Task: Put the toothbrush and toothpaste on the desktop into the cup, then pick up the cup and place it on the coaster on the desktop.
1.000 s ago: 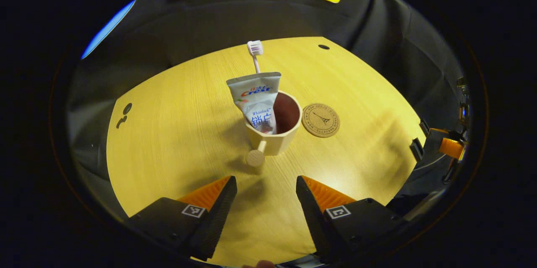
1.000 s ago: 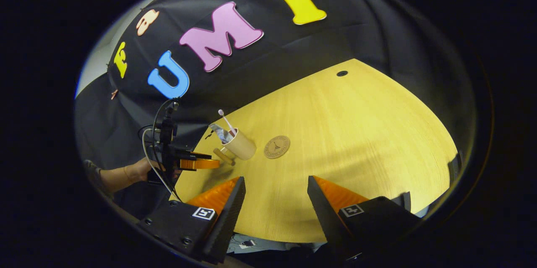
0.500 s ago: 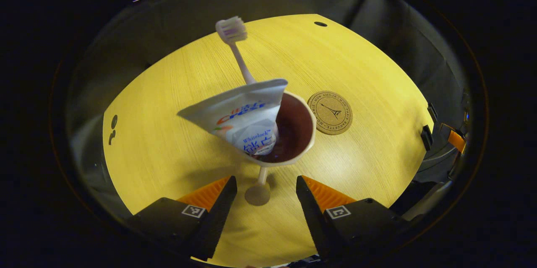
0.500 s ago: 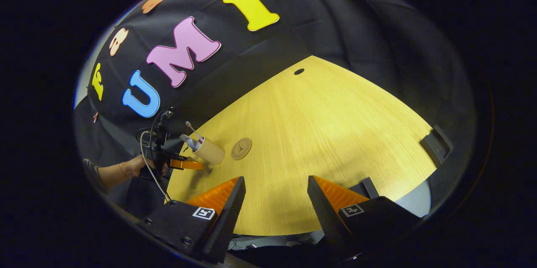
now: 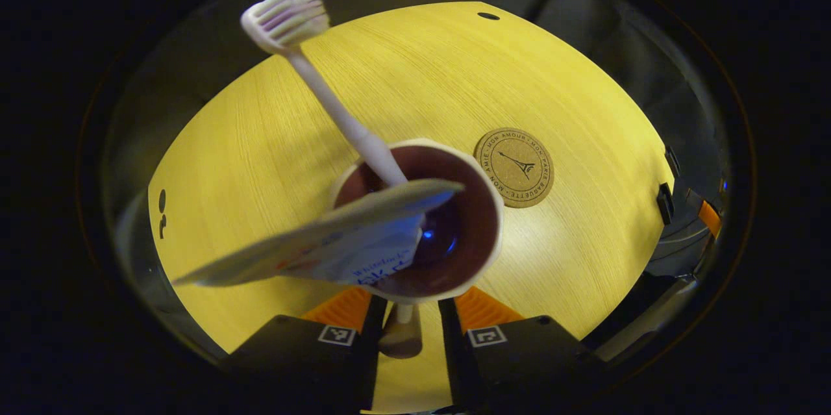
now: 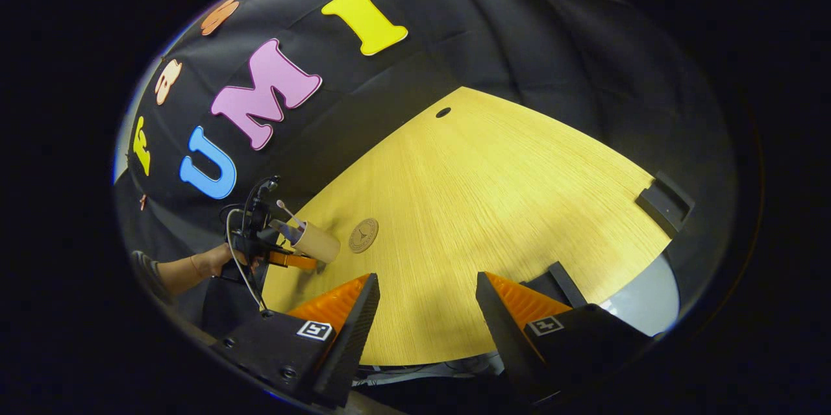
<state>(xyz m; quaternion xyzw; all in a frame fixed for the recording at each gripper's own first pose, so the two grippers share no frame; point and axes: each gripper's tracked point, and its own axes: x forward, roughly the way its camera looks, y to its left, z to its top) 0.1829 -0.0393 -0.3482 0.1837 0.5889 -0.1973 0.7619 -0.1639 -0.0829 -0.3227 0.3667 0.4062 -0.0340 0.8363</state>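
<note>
Flanking the cup's knobbed handle [image 5: 399, 337], the left gripper [image 5: 408, 330] is narrowed to a slim gap; contact cannot be told. Just beyond its fingers the cup [image 5: 483, 252] is seen, with toothpaste [image 5: 337, 243] and toothbrush [image 5: 324, 93] leaning inside. Farther right, the cork coaster [image 5: 514, 158] is left bare on the desktop [image 5: 422, 77]. The right gripper [image 6: 425, 304] is held wide apart, grasping nothing.

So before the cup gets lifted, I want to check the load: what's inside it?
The cup holds the toothbrush, bristles up, and the toothpaste, sticking out. Their lower ends are hidden.
</note>
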